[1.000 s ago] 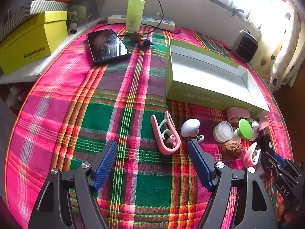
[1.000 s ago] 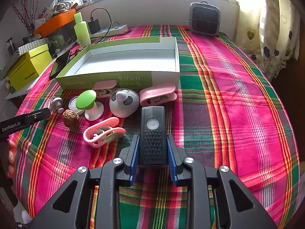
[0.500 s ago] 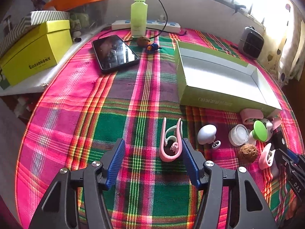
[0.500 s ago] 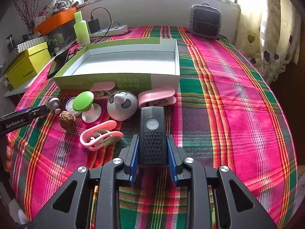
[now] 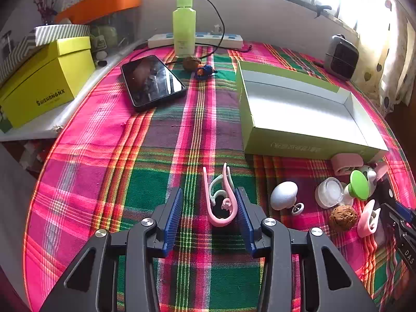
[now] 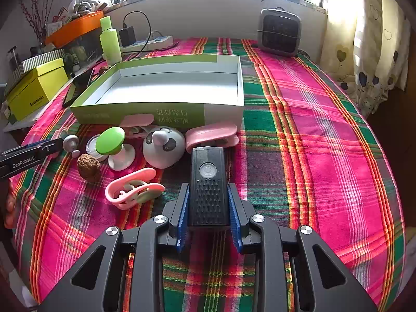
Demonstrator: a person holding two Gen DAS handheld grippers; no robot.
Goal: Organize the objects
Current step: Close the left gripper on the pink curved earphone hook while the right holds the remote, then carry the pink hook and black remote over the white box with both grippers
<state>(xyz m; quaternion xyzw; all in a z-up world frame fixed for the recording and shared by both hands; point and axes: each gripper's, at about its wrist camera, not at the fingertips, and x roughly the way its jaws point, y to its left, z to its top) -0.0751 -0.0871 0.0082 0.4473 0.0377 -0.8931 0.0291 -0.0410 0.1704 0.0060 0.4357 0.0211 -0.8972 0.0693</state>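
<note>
We cannot read the blurred print on the green box (image 6: 156, 96), and its near wall hides part of a pink clip (image 6: 136, 120).

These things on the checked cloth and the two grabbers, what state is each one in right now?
Left gripper: jaws closing around the pink clip, not yet clamped.
Right gripper: shut on the black flashlight.
Green box: open, empty.
Phone: flat, screen dark.
Green bottle: upright, capped.
Yellow box: lid on.
</note>
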